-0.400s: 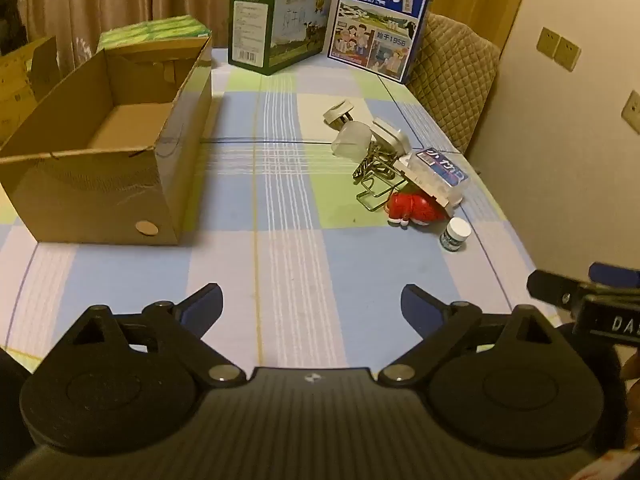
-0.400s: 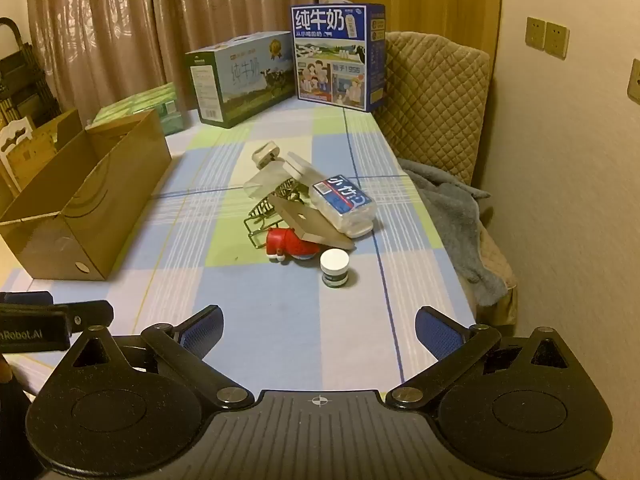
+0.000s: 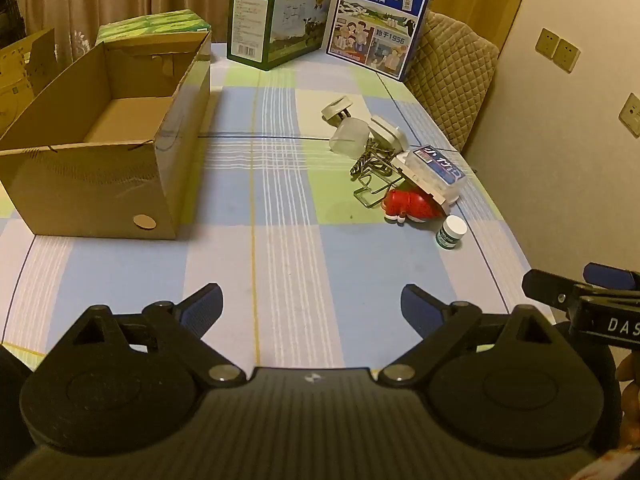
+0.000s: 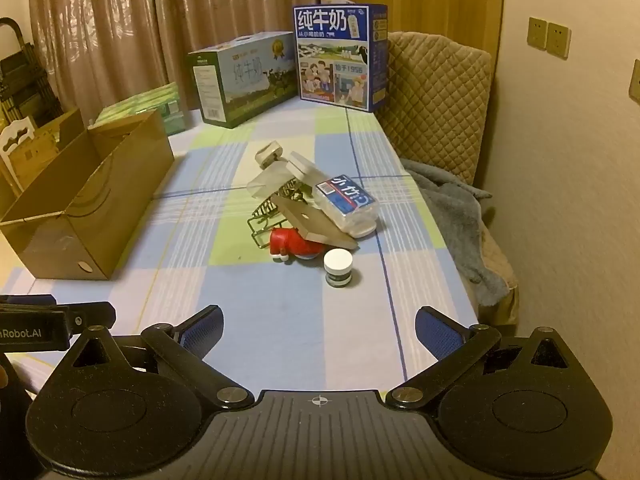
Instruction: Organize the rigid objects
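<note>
An open cardboard box (image 3: 100,152) sits at the left of the checked bench (image 3: 280,248). To the right of the box lies a heap of small things: a clear cup (image 3: 348,138), a wire rack (image 3: 372,176), a blue-labelled plastic case (image 3: 434,170) and a red toy (image 3: 408,205). A small white-capped jar (image 3: 451,232) stands just right of the toy. Nearer than the box, the left claw (image 3: 312,306) and right claw (image 4: 318,328) both gape wide, empty.
</note>
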Motion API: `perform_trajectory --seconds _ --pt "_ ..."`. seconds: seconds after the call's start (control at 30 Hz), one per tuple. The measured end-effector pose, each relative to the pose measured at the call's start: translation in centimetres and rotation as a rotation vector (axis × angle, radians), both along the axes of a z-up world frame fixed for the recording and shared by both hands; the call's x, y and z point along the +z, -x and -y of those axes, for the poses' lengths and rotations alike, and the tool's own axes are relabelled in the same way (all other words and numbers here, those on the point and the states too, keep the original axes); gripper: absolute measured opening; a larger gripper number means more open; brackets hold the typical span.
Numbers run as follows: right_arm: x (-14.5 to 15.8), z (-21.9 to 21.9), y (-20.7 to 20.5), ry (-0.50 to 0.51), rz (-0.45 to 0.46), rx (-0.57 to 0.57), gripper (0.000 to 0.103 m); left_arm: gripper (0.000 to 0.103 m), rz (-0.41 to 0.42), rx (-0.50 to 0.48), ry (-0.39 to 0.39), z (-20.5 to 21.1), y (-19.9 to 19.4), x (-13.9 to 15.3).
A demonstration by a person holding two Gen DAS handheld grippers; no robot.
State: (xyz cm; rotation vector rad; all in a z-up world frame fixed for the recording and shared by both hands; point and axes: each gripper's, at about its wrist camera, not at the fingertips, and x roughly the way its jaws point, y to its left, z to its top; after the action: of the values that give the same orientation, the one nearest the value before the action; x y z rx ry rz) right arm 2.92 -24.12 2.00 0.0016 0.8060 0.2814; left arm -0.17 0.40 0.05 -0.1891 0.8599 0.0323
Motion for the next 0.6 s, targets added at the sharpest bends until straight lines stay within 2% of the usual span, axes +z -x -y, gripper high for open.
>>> perform_trajectory --seconds 0.6 --pt "0.50 -0.23 0.22 -0.008 0.006 0.005 0.100 0.094 0.009 -0.015 0.017 0.26 0.24 0.17"
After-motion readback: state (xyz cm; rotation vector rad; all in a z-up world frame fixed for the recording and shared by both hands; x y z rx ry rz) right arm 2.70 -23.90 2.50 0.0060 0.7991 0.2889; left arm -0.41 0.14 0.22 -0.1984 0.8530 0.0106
